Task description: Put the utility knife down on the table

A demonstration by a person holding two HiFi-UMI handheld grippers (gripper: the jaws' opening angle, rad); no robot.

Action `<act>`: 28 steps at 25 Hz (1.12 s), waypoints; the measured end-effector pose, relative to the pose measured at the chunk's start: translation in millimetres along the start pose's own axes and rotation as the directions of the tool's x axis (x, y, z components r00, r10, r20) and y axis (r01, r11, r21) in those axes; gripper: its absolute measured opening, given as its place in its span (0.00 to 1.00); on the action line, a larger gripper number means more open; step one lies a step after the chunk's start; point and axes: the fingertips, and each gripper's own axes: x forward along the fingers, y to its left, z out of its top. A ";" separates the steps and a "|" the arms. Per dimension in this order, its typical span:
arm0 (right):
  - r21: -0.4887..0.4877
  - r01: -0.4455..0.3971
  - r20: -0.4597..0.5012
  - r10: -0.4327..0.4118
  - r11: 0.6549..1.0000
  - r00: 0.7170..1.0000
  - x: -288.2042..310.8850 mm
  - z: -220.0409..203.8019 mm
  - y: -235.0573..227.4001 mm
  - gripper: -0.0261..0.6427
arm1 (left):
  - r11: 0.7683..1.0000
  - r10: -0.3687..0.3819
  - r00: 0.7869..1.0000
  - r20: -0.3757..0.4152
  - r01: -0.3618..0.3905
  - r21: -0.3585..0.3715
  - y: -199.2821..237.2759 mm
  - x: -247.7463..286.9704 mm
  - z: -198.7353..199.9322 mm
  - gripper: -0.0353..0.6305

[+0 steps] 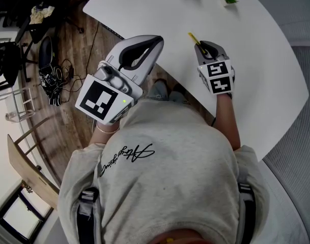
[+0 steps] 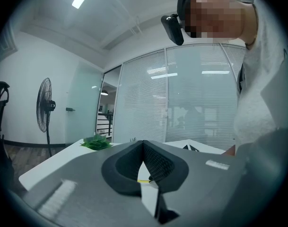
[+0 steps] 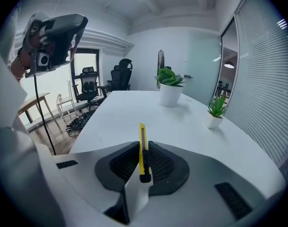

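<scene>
Closest in, the grey sweatshirt (image 1: 165,161) filled the bottom of the head view, and both arms reached forward from it. The left gripper (image 1: 153,40) hung over the near edge of the table (image 1: 261,85), and its jaws were pressed together at the tips with nothing clamped between them. In its own view only a slit lower down showed a little white tabletop and a sliver of yellow beyond.

Over on the right, the right gripper (image 1: 206,46) was tipped down towards the tabletop, and here was the action! Its jaws stood partly apart and were clamped on the utility knife (image 3: 142,148). The knife stood on its narrow edge between the black pads, its black end nearest the camera and its yellow body poking out ahead past the fingertips. It sat low over the white surface, and whether the tip touched the table could not be told.

Further along the table, well apart from the knife, a big plant in a white pot (image 3: 170,88) stood near the middle. A small plant (image 3: 216,111) stood to its right by the edge. Beyond the table were black office chairs (image 3: 117,77), and the left gripper view showed a standing fan (image 2: 44,105).
</scene>
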 end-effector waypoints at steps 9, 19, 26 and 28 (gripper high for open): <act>-0.016 -0.003 -0.039 0.003 1.000 0.999 7.1 -11.7 0.5 0.13 | 1.000 0.013 1.000 0.006 -0.013 -0.002 2.3 -1.0 -0.2 0.05; -0.011 -0.010 -0.068 0.010 1.000 0.998 13.5 -19.6 -1.3 0.13 | 1.000 0.017 1.000 0.002 -0.017 0.004 2.9 -1.4 -0.9 0.05; -0.002 -0.022 -0.094 0.021 1.000 0.995 18.8 -24.4 -1.8 0.13 | 1.000 0.020 1.000 0.004 -0.020 0.005 3.7 -1.1 -0.4 0.05; 0.002 -0.024 -0.096 0.024 1.000 0.995 19.4 -25.2 -2.3 0.13 | 1.000 0.022 1.000 0.005 -0.022 0.006 4.0 -1.2 0.0 0.05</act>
